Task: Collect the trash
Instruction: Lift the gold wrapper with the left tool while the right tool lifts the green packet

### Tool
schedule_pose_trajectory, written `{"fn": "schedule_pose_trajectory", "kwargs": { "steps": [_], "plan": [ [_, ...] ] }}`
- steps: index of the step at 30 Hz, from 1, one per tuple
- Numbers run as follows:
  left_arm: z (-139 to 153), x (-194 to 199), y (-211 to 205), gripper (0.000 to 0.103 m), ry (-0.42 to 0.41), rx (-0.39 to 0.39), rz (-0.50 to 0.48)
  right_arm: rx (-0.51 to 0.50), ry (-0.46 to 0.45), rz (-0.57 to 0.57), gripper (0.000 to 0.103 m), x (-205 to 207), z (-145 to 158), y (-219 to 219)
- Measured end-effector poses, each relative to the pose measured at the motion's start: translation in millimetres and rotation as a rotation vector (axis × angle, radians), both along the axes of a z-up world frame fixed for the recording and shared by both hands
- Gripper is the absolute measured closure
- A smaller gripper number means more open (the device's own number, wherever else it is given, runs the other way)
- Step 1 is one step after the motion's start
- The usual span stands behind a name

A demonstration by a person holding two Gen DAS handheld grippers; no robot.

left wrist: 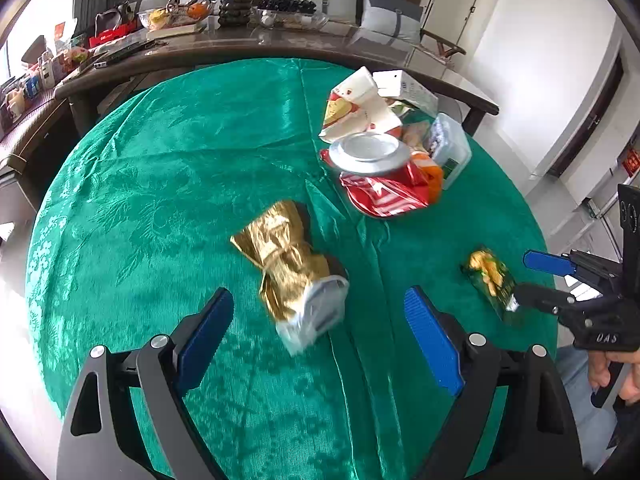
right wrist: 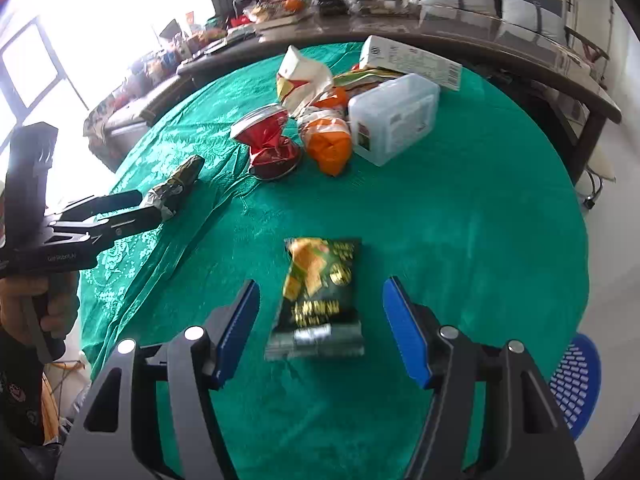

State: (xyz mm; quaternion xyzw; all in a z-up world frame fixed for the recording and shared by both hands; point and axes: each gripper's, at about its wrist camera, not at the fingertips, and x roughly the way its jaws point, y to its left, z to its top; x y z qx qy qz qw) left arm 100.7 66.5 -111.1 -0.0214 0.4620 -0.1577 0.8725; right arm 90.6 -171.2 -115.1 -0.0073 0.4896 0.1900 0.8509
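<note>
The left gripper (left wrist: 318,322) stands wide open, blue pads clear of the gold wrapper (left wrist: 294,270), which is blurred between and just ahead of them on the green tablecloth (left wrist: 160,168). The right gripper (right wrist: 320,320) is likewise open, its pads apart from the blurred dark green snack bag (right wrist: 320,300) between them. Farther out a trash pile sits together: a crushed red can (right wrist: 269,142), an orange wrapper (right wrist: 330,144), a clear plastic box (right wrist: 394,118) and a white carton (right wrist: 412,62).
</note>
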Motion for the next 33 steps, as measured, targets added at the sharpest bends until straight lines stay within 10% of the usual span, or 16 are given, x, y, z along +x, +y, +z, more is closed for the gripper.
{"fn": "schedule_pose_trajectory", "kwargs": {
  "steps": [8,12,22,33],
  "plan": [
    [-19.4,31.4,-4.4,0.028,0.094,0.071,0.046,-0.127,0.094,0.023,0.04,27.7,-22.1,19.8],
    [-18.3,34.5,-5.0,0.06,0.084,0.102,0.041,-0.114,0.08,0.016,0.062,23.1,-15.2,14.5],
    [2.0,2.8,-10.9,0.068,0.02,-0.003,0.009,-0.015,-0.002,-0.005,0.065,-1.7,7.7,-16.8],
    [26.7,-28.5,-110.9,0.069,-0.047,0.012,-0.19,0.053,-0.015,-0.091,0.065,-14.0,10.8,-68.2]
  ]
}}
